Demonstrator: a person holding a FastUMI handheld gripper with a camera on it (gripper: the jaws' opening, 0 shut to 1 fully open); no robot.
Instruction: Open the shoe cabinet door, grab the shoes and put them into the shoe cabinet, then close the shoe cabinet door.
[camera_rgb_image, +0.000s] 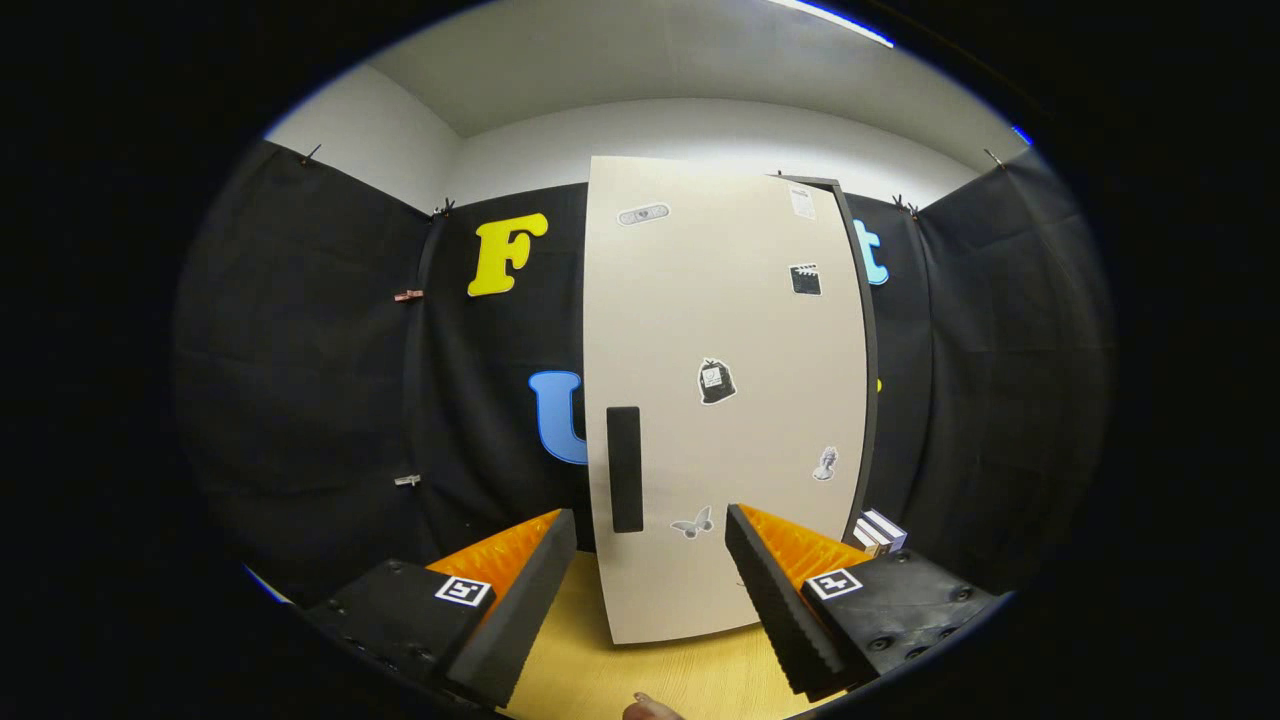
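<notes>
The shoe cabinet (868, 400) stands upright on a light wooden table top (660, 670), straight ahead of me. Its cream door (730, 330) carries several small stickers and faces me. It looks flat against the cabinet body, whose dark edge shows along the door's right side. A black vertical handle (625, 468) sits low on the door's left side, just above my left finger. My gripper (650, 520) is open and holds nothing, with the door's lower part showing between its fingers. A white striped object (880, 530), perhaps a shoe, lies at the cabinet's right foot; too little shows to tell.
Black cloth walls close the booth behind and on both sides of the cabinet. Small clips (408, 295) hang on the left wall. A person's fingertip (650, 710) shows on the table just below the fingers.
</notes>
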